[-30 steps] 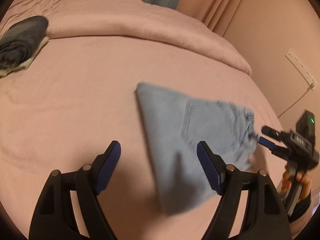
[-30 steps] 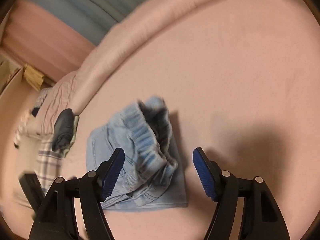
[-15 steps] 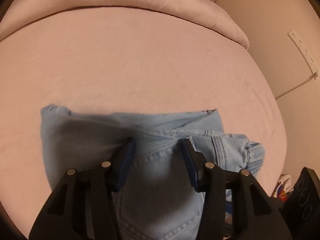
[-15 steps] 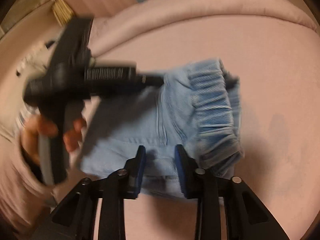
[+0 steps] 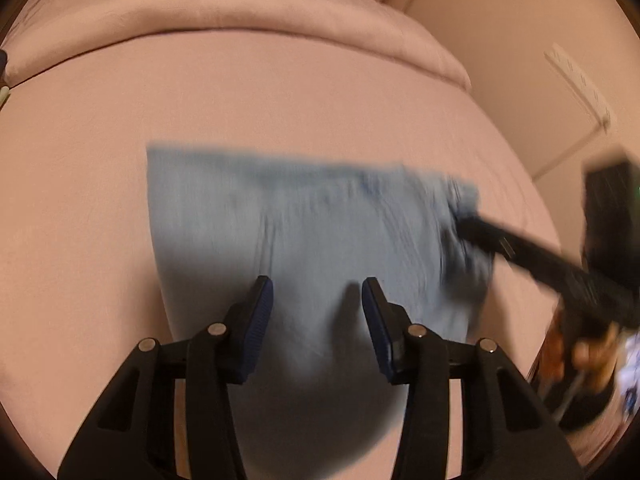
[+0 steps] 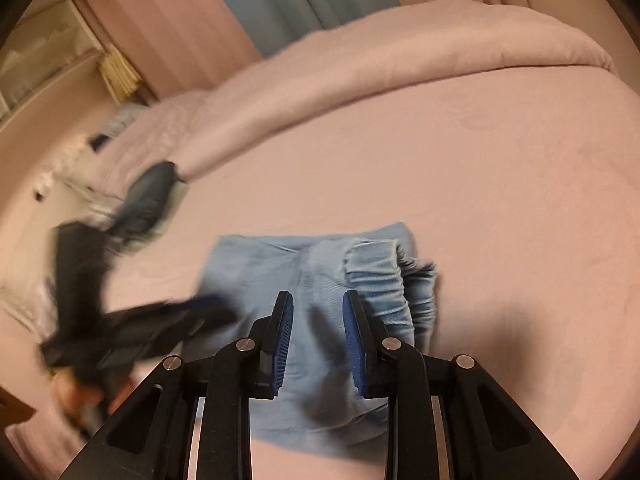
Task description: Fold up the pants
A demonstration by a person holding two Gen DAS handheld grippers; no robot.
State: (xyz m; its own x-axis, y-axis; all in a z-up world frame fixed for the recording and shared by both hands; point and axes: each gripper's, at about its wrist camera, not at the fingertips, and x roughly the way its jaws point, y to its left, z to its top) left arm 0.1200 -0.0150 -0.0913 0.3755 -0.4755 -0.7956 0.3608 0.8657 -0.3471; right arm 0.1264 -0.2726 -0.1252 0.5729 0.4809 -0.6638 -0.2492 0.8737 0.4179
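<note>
The light blue folded pants [image 5: 304, 232] lie on the pink bed; they also show in the right wrist view [image 6: 320, 280] with the gathered waistband [image 6: 384, 276] on the right. My left gripper [image 5: 317, 300] hovers over the near edge of the pants, jaws partly open, nothing between them. My right gripper [image 6: 316, 320] is over the pants beside the waistband, jaws narrowly apart with cloth under them, not clamped. The right gripper shows blurred in the left wrist view [image 5: 472, 228] at the waistband end. The left gripper shows blurred in the right wrist view [image 6: 208, 308].
The pink bed sheet [image 5: 280, 92] spreads all around, with a rolled pink duvet [image 5: 240, 4] along the back. A dark folded garment [image 6: 146, 196] lies at the far left of the bed. A wall with a socket strip [image 5: 576, 80] stands to the right.
Both grippers have pulled back a little from the pants and their jaws have widened slightly. The pants have shifted and lie flatter; the view is blurred by motion.
</note>
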